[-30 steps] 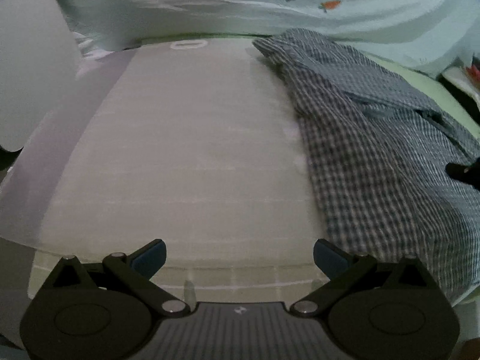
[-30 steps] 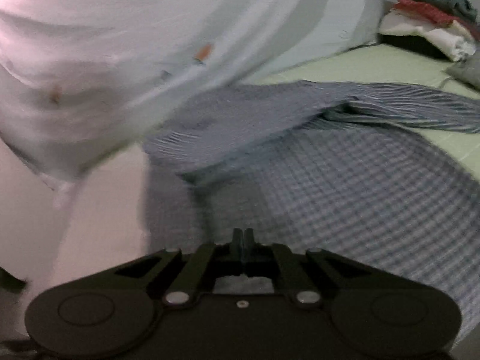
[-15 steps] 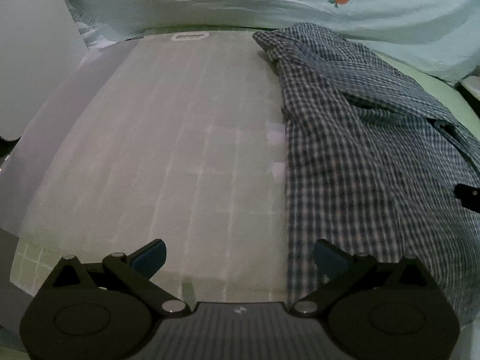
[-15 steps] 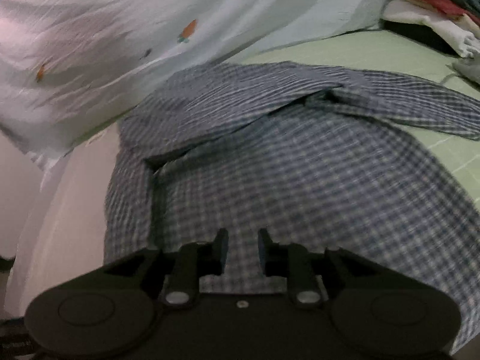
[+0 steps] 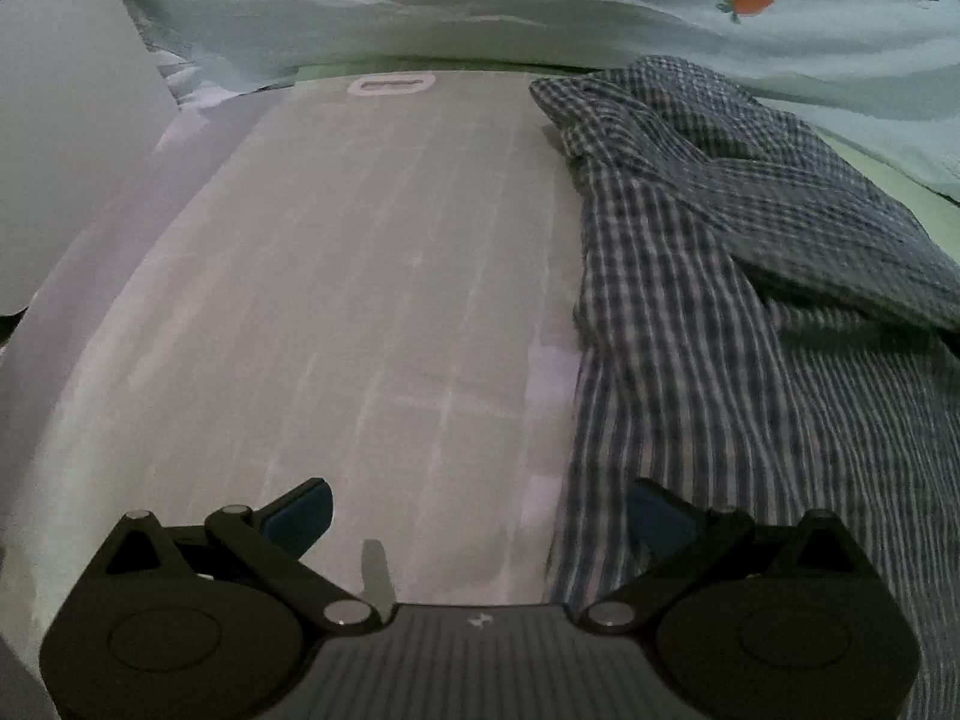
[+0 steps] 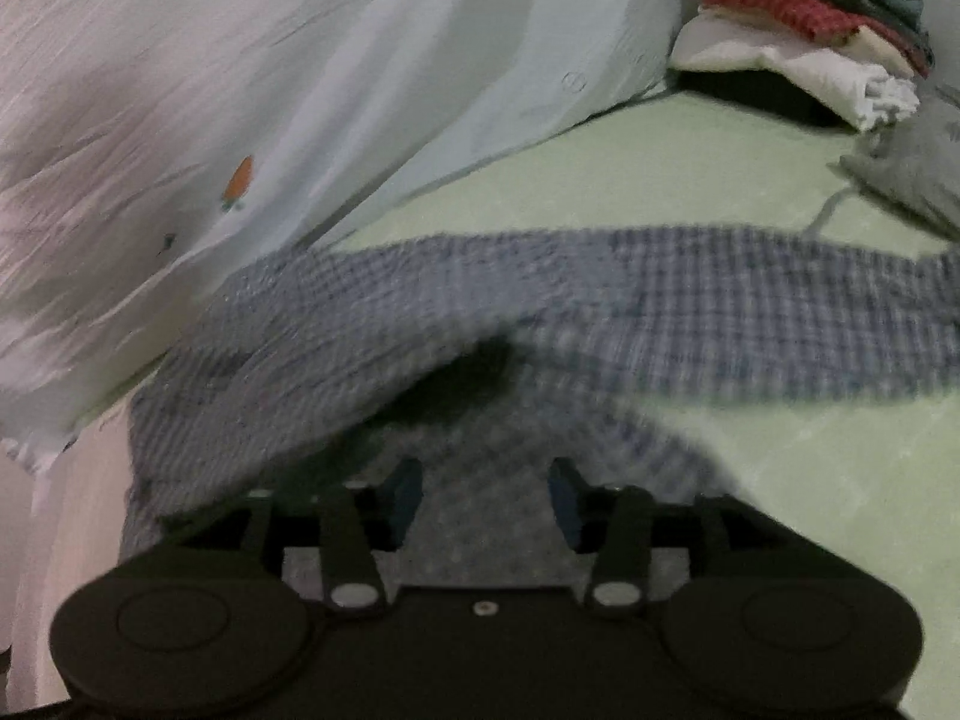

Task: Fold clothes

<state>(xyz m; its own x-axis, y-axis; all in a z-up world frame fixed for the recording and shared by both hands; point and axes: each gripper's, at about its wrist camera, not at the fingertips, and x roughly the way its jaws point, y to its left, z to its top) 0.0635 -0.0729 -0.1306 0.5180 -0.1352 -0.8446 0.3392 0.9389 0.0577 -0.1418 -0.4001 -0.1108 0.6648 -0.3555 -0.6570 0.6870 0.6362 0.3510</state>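
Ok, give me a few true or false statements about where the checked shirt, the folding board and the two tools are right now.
1. The checked shirt covers the whole folding board. False: it lies along the board's right side, most of the board bare.
2. The left tool is open and holds nothing. True.
3. The right tool is clamped on the shirt. False: its jaws are opening, with shirt fabric showing behind the gap.
4. A stack of folded clothes sits at the far right. True.
5. The carrot-print sheet lies beyond the board. True.

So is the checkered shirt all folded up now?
No, not folded. The checkered shirt lies rumpled and spread over the green sheet, one sleeve stretched out sideways. Only the pile of clothes behind it looks folded.
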